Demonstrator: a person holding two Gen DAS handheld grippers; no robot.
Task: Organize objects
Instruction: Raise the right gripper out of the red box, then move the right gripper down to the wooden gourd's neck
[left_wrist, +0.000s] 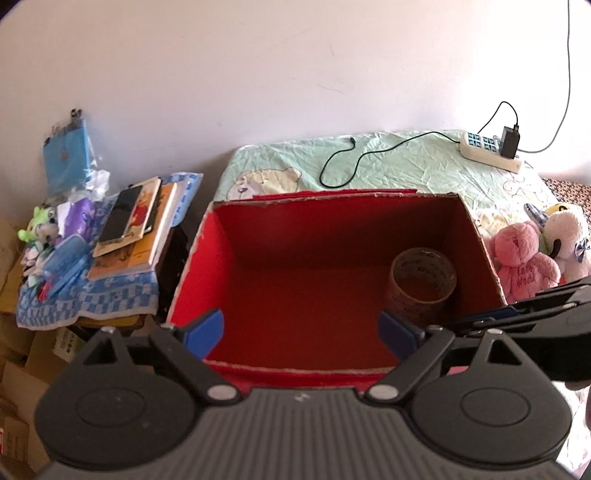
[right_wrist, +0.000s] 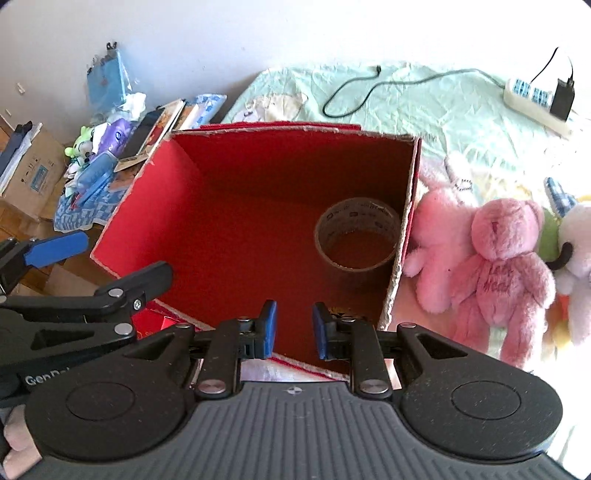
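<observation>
Count on inspection. One red box (right_wrist: 236, 206) on the bed (right_wrist: 461, 122), holding one tape roll (right_wrist: 356, 236) at its right wall. Three plush toys visible beside the box's right side: two pink bears (right_wrist: 506, 266), one white toy (right_wrist: 576, 251). One power strip (right_wrist: 535, 107) at the bed's far right corner, with one black adapter (right_wrist: 563, 98). One loose black cable (right_wrist: 369, 88).

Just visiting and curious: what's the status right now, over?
Left gripper open, right gripper part open, both empty over red box. Tape roll inside. Pink bear outside. Nothing blocking.
</observation>
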